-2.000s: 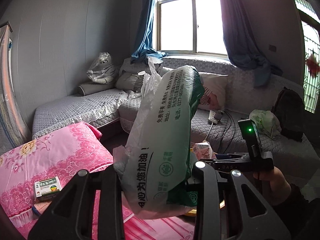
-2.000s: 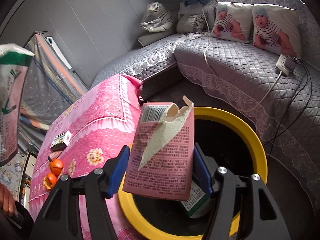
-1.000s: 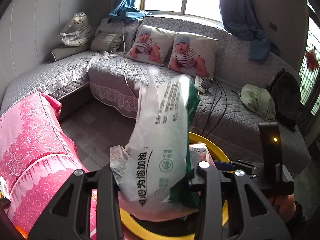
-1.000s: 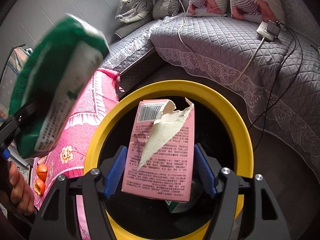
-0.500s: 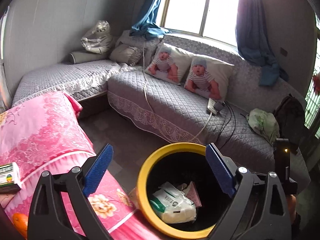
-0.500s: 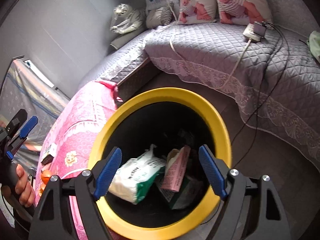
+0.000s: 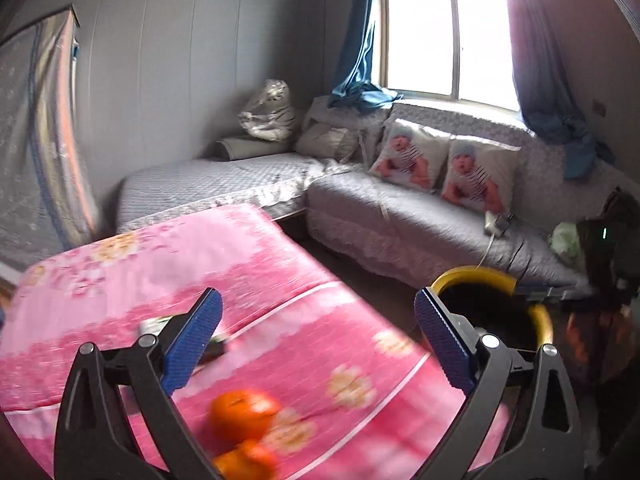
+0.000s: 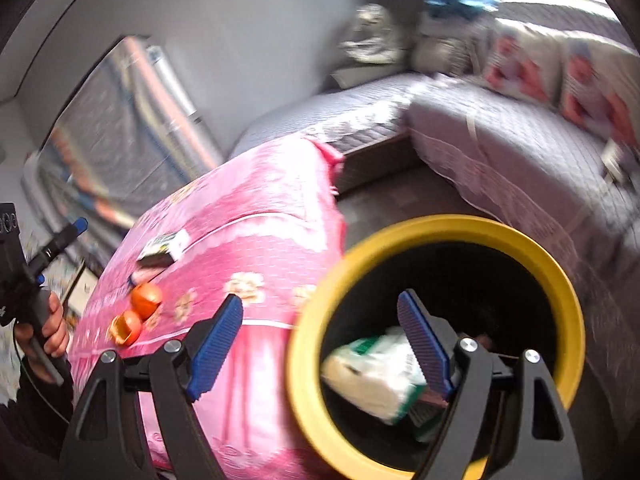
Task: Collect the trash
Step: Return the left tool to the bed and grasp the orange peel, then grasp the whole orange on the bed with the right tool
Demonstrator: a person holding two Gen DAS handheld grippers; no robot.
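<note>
A: Our left wrist cam looks fwd along its fingers, tilted down over the pink tablecloth (image 7: pixel 248 264) twd the window (image 7: pixel 444 40).

B: Our right cam sits close above the yellow-rimmed bin (image 8: pixel 436 232). We share cloth, bin (image 7: pixel 472 276), oranges (image 7: pixel 244 412) (image 8: pixel 146 295), grey sofa (image 7: pixel 400 216) (image 8: pixel 500 152).

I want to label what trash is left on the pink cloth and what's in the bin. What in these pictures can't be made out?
- Small box on the pink cloth: print unreadable, motion blur in both views; the left gripper finger covers part of it.
- Bin contents: only the white-green bag is clear; the rest is dark and behind the right gripper.
- Oranges: blurred; the lower one is cut by the frame edge.
</note>
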